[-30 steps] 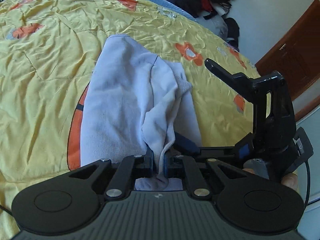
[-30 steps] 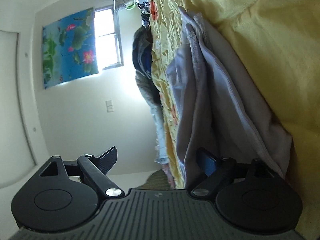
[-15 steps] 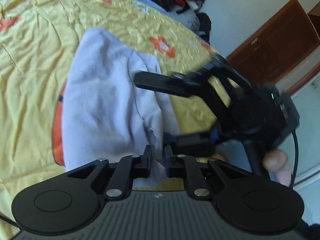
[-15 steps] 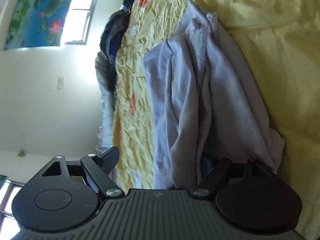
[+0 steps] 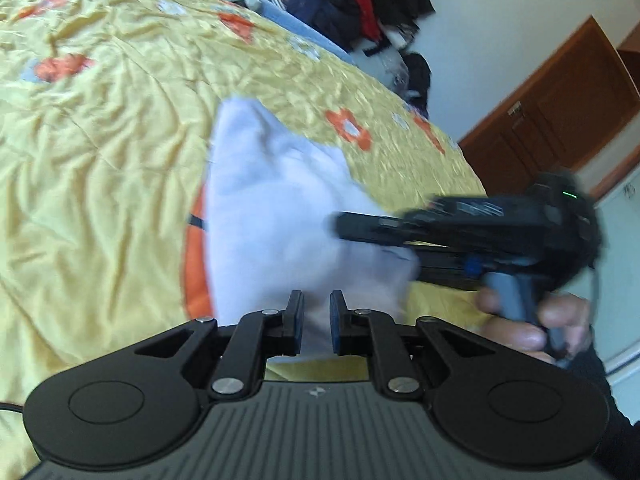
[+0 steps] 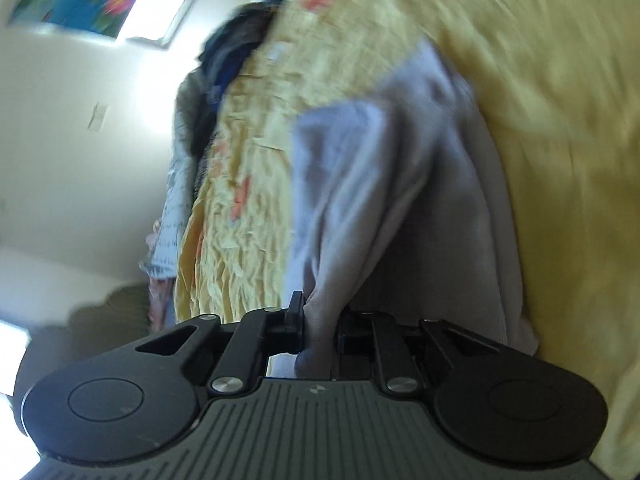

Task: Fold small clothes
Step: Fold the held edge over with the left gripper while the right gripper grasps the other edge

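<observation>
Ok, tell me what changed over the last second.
The right gripper, wide open beside the white garment a second ago, swung over it and is closing on a fold of the cloth. The left gripper kept its pinch on the near edge. The yellow bedspread stayed put.

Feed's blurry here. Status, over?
Left tool clamped on white garment. Right tool closing on its other edge. Nothing in the way on yellow bedspread.

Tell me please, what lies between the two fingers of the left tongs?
In the left wrist view, the near edge of the pale lavender garment sits between the fingers of the left tongs, which are nearly closed on it, above the yellow bedspread.
</observation>
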Demonstrator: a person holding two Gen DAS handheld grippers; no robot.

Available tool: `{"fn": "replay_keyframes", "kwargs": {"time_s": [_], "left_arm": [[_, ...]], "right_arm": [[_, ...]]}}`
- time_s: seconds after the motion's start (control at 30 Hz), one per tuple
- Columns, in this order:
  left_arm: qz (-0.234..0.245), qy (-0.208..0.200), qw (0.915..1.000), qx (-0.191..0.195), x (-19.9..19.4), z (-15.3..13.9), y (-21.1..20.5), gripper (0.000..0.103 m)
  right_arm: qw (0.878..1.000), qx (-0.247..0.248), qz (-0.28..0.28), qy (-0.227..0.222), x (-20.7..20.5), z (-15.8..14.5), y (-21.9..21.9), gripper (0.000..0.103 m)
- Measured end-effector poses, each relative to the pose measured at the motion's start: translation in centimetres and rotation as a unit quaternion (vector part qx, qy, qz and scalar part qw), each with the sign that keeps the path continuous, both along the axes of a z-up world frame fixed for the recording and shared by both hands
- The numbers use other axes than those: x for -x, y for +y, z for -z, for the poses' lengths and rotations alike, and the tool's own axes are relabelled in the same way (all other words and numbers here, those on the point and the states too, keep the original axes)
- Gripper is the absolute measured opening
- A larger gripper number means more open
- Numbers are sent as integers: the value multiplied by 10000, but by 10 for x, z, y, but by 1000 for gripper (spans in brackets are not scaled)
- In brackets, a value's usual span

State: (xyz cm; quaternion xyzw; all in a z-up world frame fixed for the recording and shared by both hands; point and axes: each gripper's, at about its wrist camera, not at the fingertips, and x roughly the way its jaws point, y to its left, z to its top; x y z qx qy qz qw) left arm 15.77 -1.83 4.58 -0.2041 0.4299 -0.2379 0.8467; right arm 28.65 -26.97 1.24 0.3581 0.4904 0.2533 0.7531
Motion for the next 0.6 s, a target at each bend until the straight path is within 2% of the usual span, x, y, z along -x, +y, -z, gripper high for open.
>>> {"fn": "replay_keyframes", "kwargs": {"time_s": [0.03, 0.1, 0.17, 0.2, 0.23, 0.3, 0.37, 0.43, 0.5, 0.6], "left_arm": [[-54, -25, 10000, 15, 0, -1, 3, 13], [-79, -63, 9999, 64, -3, -2, 3, 13], [-9, -114, 9999, 87, -7, 0, -3, 15], [53, -136, 9999, 66, -9, 2, -8, 17], [163, -170, 9997, -8, -10, 4, -13, 17], [434, -257, 9985, -201, -12, 9, -27, 17], [655, -335, 9963, -451, -11, 14, -40, 17], [767, -430, 9942, -616, -8, 17, -50, 17], [819, -474, 9936, -619, -5, 15, -52, 17], [823, -570, 9927, -668, 0, 11, -52, 17]], "right_arm": [[9996, 123, -132, -211, 3, -10, -2, 19], [9986, 406, -234, -252, 5, -9, -9, 18], [9970, 753, -112, 166, 2, 17, -21, 18], [9973, 670, -14, 302, 2, 28, -27, 24], [9987, 330, 139, 370, 4, 35, -35, 26], [9984, 24, 310, 475, 4, 36, -42, 34], [9982, -129, 493, 328, 3, 32, -49, 52], [9970, -346, 604, 352, -3, 32, -54, 61], [9956, -495, 646, 465, -13, 35, -54, 63], [9972, -331, 493, 464, -24, 35, -43, 58]]}}
